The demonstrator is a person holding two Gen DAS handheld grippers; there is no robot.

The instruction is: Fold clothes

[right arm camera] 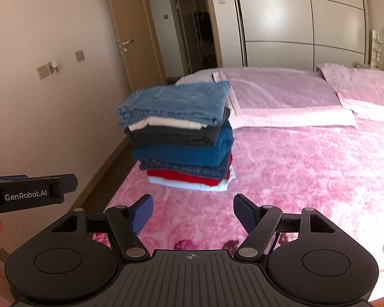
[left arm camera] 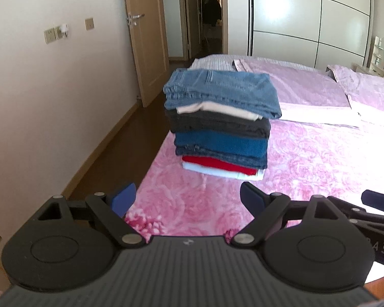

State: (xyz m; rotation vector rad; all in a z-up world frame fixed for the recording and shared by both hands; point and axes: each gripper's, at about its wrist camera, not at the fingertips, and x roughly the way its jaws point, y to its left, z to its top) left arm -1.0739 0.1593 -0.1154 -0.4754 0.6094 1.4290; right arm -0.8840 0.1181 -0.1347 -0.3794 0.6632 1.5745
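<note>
A tall stack of folded clothes (left arm camera: pixel 221 125) (right arm camera: pixel 181 138) stands on the pink bed near its left edge. Light blue jeans (left arm camera: pixel 225 87) (right arm camera: pixel 176 99) lie on top, over cream, black, blue, dark denim, red and white layers. My left gripper (left arm camera: pixel 188 200) hovers open a short way in front of the stack, nothing between its blue pads. My right gripper (right arm camera: pixel 193 216) is also open and empty, just before the stack and slightly to its right. The left gripper's body (right arm camera: pixel 30 195) shows at the left edge of the right wrist view.
The pink floral bedspread (left arm camera: pixel 307 168) (right arm camera: pixel 307 174) stretches to the right. A folded pink blanket (left arm camera: pixel 307 92) and pillow (right arm camera: pixel 366 94) lie further back. Brown floor (left arm camera: pixel 110 148) and a wall run along the bed's left side; a wooden door (left arm camera: pixel 146 38) and white wardrobe (right arm camera: pixel 294 25) stand behind.
</note>
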